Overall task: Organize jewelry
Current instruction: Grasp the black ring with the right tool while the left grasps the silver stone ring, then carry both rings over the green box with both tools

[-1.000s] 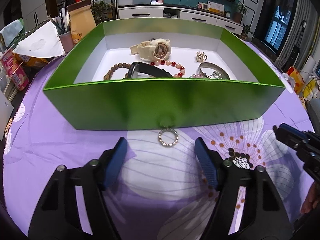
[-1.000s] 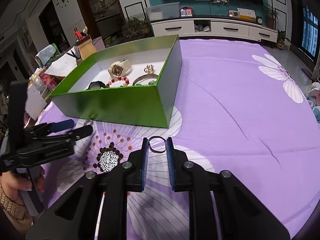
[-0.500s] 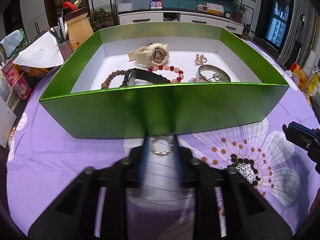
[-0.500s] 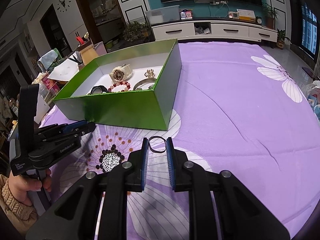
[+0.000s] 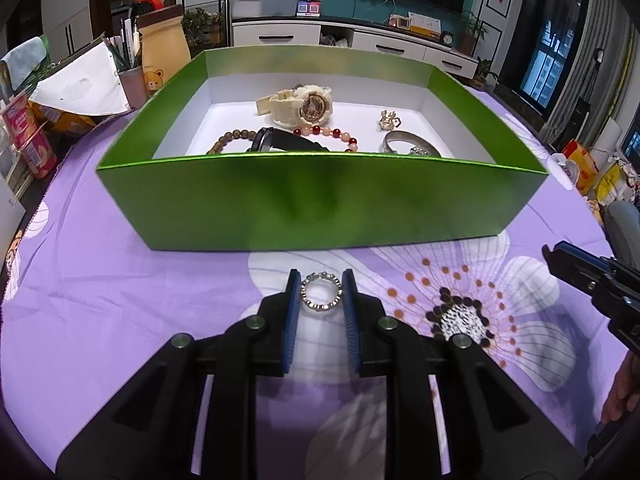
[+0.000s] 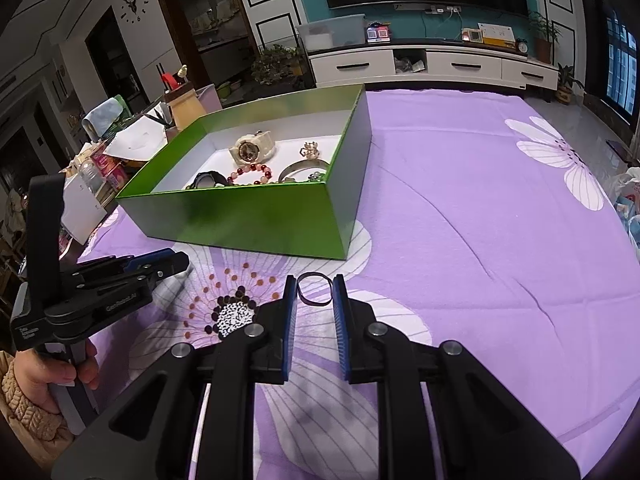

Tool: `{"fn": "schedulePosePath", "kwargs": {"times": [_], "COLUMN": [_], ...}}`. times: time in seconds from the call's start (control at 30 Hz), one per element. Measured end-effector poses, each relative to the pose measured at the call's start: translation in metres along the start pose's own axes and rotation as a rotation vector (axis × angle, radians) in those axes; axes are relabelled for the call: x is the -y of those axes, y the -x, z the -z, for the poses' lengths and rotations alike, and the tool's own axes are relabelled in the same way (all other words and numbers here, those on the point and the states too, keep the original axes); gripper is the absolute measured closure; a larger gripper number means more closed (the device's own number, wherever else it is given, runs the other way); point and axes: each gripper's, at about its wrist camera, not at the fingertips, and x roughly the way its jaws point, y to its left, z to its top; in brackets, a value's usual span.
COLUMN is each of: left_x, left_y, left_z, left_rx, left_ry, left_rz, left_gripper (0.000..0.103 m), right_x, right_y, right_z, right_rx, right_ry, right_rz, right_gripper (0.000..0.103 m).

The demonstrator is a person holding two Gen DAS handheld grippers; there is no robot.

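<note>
Both tongs, left (image 5: 321, 296) and right (image 6: 315, 290), sit low (pads nearly closed).

A purple cloth with white flower print (image 6: 460, 216) covers the table across the centre and lower frame. In the background, a long white cabinet with black drawer handles (image 6: 432, 66) spans the upper centre, below a teal wall. A translucent plastic storage bin (image 5: 264, 0) sits on it at the upper centre. At the upper left stand a tan bear-printed container (image 5: 164, 56), a crumpled white paper sheet (image 5: 80, 88) and red snack cans (image 5: 28, 140). A black antler wall clock (image 6: 134, 4) hangs at the upper left.
</note>
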Motion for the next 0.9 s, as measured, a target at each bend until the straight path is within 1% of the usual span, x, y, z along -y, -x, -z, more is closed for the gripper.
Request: {"fn": "schedulePosePath", "kwargs": {"times": [0.43,0.67,0.9], "left_x": [-0.012,-0.019,-0.021], "left_y": [0.046,0.066,0.076], "left_z": [0.004,-0.005,-0.016], "left_rx": [0.054,0.102,0.134], "left_ry": [0.023,0.029,0.020], "left_rz": [0.015,0.011,0.005], "left_gripper": [0.083,0.083,0.082], "right_x": [-0.023,-0.035,-0.044], "right_y": [0.013,0.025,0.034], "right_z": [-0.004,-0.011,-0.025], "right_rx": [0.016,0.042,0.074], "right_ry": [0.044,0.072,0.099], "right_rz": [-0.013,-0.017,-0.017], "right_gripper": [0.085,0.085,0.085]}}
